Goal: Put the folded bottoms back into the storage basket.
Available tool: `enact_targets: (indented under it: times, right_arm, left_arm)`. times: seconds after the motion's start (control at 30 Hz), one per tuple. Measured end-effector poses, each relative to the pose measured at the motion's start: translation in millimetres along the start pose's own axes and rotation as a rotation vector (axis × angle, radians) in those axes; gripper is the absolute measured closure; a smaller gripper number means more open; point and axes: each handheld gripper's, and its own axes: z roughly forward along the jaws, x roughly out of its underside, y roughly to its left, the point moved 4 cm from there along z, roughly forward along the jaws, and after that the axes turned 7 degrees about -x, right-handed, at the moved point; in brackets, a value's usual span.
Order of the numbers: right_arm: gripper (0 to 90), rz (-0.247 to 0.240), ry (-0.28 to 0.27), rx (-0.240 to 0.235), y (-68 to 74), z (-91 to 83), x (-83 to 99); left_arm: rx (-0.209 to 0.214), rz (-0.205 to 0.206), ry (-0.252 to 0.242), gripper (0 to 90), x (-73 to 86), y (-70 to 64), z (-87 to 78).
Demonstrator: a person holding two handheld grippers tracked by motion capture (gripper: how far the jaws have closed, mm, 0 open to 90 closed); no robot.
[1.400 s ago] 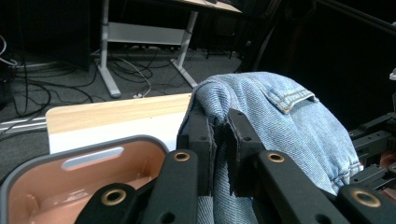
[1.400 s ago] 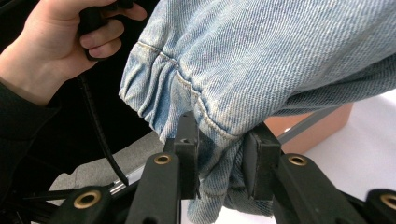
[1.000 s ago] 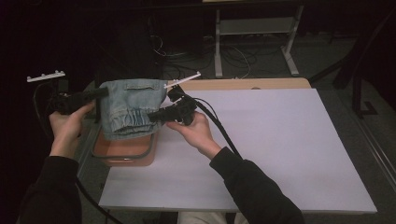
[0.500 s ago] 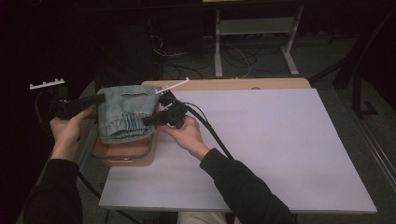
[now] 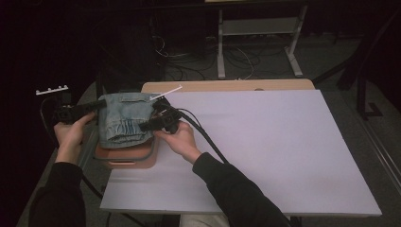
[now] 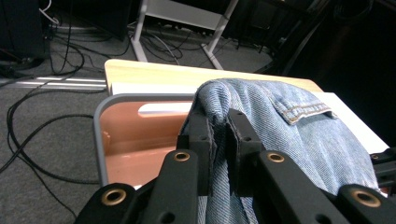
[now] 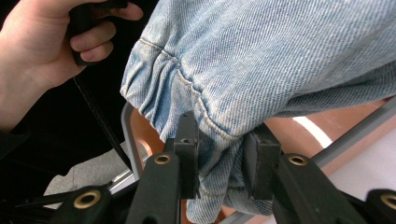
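Note:
A folded piece of light blue denim [image 5: 125,118] hangs over a terracotta bin with a grey rim [image 5: 127,158] at the table's left edge. My left gripper [image 5: 100,103] is shut on the denim's far left edge. In the left gripper view its jaws [image 6: 218,126] pinch a fold of the denim [image 6: 289,135] above the bin [image 6: 121,140]. My right gripper [image 5: 144,126] is shut on the near right side. In the right gripper view its jaws [image 7: 223,135] clamp a bunched hem of the denim [image 7: 280,60] over the bin's rim [image 7: 128,140].
A white board [image 5: 265,142] covers the table, with a wooden strip [image 5: 227,85] along its far edge. Cables [image 5: 189,52] and a metal stand [image 5: 257,28] sit on the floor beyond. The other hand [image 7: 46,42] grips its tool at upper left.
The denim has moved a little to the left and lower over the bin. My right gripper has shifted left and nearer with it, and the left hand has stayed about where it was.

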Motion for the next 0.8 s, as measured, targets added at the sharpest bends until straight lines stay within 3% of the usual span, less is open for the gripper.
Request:
enact_targets:
  times: [0.37,0.8]
  right_arm:
    - [69.8,0.007,0.031,0.025,-5.3,20.6,6.4]
    - [69.1,0.02,0.072,0.021,-6.0,33.9,12.6]
  left_arm:
    - [-0.033,-0.026,0.031,82.1,8.5,14.7,14.4]
    - [-0.085,-0.045,0.082,82.1,21.0,23.9,30.1]
